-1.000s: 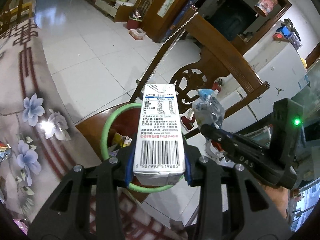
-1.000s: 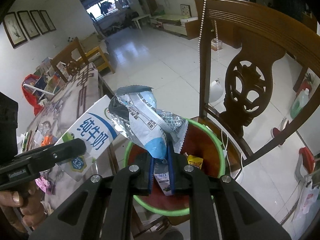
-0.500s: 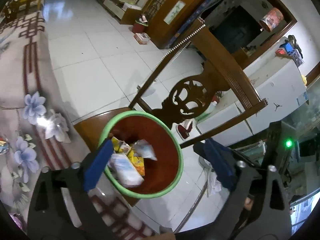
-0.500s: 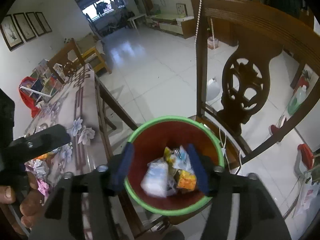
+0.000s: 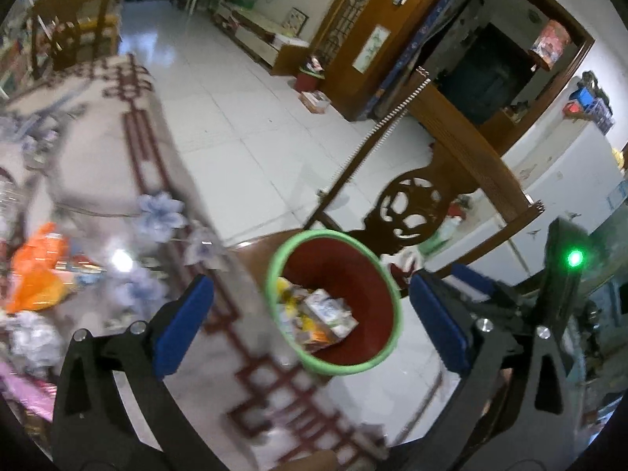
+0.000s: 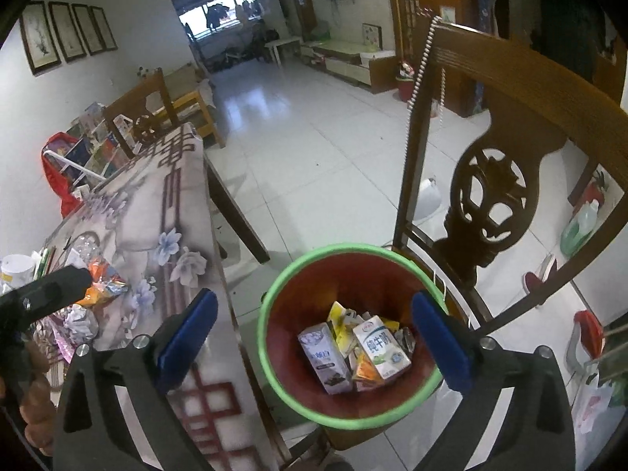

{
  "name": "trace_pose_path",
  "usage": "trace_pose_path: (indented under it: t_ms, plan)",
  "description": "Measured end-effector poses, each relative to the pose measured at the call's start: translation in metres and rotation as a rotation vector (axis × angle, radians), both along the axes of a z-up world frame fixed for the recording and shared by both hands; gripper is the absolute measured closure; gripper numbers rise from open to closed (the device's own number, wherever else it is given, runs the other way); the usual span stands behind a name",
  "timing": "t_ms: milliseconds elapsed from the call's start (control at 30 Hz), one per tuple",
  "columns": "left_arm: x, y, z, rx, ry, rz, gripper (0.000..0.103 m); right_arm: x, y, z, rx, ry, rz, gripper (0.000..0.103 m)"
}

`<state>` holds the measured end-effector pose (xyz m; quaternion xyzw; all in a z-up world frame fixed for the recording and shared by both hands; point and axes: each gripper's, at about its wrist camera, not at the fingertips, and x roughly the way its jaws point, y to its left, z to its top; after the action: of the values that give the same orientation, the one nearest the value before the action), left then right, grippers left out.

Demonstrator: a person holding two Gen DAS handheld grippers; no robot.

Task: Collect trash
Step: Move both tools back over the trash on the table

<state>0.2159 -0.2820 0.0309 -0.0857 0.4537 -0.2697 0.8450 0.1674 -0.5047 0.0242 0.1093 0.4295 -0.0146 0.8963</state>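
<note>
A red bin with a green rim [image 6: 353, 249] stands on a wooden chair seat beside the table. Inside it lie a white milk carton [image 6: 382, 347], a purple carton [image 6: 324, 357] and several wrappers. My right gripper [image 6: 314, 302] hangs above the bin, its jaws opening with nothing between them. My left gripper [image 5: 310, 286] is over the table's edge next to the bin [image 5: 333, 233], its jaws also opening and holding nothing. An orange wrapper [image 5: 35, 274] and crumpled paper [image 6: 80, 320] lie on the table.
The table [image 6: 157, 204] wears a floral cloth with a red border. The carved chair back [image 6: 490, 192] rises right behind the bin. The other gripper's body with a green light [image 5: 565, 274] is at the right. White tiled floor [image 6: 314, 137] stretches beyond.
Both grippers opened. The milk carton left my left gripper and the foil bag left my right one, and both now lie in the bin. My left gripper drew back over the table.
</note>
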Motion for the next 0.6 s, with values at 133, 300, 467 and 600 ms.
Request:
trace_pose_path:
  t_ms: [133,300,467,600]
  plan:
    - [-0.013,0.032,0.007,0.027,-0.028,0.030,0.005,0.003,0.023,0.004,-0.017,-0.007,0.046,0.007]
    - [-0.029,0.071,0.016,0.067,-0.072,0.082,0.005,0.006,0.054,0.007,-0.010,-0.009,0.112,0.007]
    - [-0.045,0.113,0.017,0.087,-0.074,0.126,0.005,0.005,0.091,0.012,-0.028,-0.017,0.169,0.007]
    - [-0.056,0.142,0.018,0.115,-0.088,0.161,0.005,0.003,0.120,0.012,-0.006,-0.024,0.222,0.007]
